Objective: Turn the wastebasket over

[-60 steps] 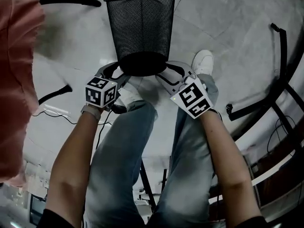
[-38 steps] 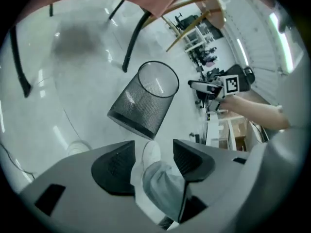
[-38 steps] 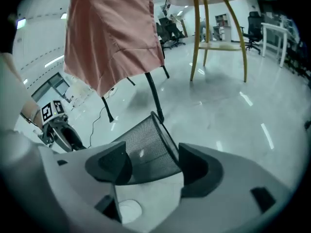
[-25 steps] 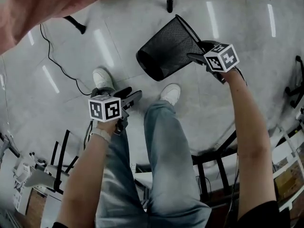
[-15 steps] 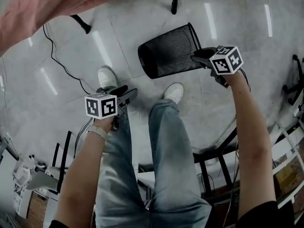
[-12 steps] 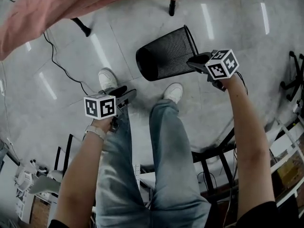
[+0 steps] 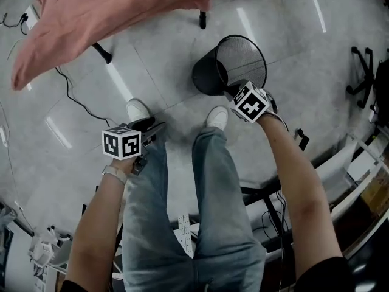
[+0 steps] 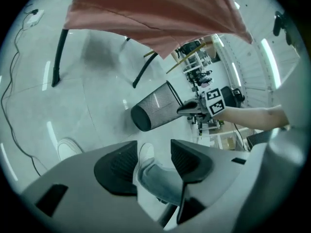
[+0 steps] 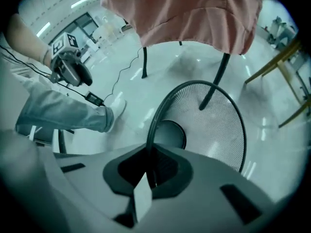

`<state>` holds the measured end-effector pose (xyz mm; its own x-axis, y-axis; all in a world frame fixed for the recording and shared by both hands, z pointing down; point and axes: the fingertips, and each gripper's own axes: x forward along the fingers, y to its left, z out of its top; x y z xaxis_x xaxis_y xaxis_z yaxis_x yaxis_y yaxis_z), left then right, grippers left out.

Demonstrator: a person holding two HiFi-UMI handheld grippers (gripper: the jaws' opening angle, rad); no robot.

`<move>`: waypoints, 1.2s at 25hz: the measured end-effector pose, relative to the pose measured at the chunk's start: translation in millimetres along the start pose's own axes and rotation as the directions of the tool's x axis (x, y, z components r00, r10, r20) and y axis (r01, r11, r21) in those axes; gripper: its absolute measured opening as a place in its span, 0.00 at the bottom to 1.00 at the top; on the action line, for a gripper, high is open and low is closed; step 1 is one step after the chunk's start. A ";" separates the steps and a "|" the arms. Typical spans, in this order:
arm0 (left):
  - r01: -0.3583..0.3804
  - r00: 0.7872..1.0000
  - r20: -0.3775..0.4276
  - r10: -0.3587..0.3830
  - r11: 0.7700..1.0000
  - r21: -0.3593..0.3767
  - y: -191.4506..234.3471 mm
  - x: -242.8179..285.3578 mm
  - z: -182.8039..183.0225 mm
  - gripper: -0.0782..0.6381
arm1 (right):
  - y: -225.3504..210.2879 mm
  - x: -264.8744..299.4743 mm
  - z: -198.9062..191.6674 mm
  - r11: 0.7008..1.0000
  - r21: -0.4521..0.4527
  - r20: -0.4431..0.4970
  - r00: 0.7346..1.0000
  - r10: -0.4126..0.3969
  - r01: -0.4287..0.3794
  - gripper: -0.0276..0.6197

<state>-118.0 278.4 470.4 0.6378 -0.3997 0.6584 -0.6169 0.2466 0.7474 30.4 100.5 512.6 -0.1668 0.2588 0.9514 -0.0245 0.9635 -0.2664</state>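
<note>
right hand-held gripper (image 7: 230, 89) clamped on wastebasket (image 7: 240, 59) rim so I can pivot it one-handed | wastebasket hangs tilted above floor (image 7: 152, 59), mouth toward me | left hand-held gripper (image 7: 149, 128) empty, jaws closing, held aside

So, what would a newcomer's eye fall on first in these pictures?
A black mesh wastebasket, tilted, fills the head view's upper middle, its rim pinched in the shut right gripper. A pink cloth drapes across the top left.
</note>
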 end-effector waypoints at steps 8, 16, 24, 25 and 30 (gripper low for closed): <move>0.036 0.987 -0.159 0.010 0.959 0.282 -7.5 -8.7 -25.6 0.41 | 26.3 38.3 19.1 0.981 0.029 -0.032 0.981 -0.190 0.191 0.07; 0.041 0.989 -0.146 -0.001 0.962 0.269 -0.9 -9.4 -29.6 0.41 | 57.7 72.9 34.5 0.974 0.087 -0.020 0.978 -0.209 0.210 0.08; 0.015 0.996 -0.092 0.008 0.969 0.246 4.7 -13.0 -27.4 0.41 | 59.6 92.4 43.1 0.968 0.100 -0.025 0.973 -0.228 0.229 0.41; 0.015 0.997 -0.083 0.005 0.969 0.246 3.1 -14.3 -25.7 0.41 | 58.9 90.1 44.8 0.968 0.104 -0.011 0.974 -0.227 0.227 0.43; 0.024 0.999 -0.039 -0.013 0.955 0.296 -22.4 -26.2 -5.6 0.41 | 46.5 38.5 69.9 0.966 0.132 0.150 0.958 -0.243 0.224 0.48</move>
<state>-118.3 288.3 436.9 0.6632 -0.3677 0.6518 -0.7104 -0.0355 0.7029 -46.0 150.6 526.1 -0.3015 0.0040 0.9535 -0.1913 0.9794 -0.0646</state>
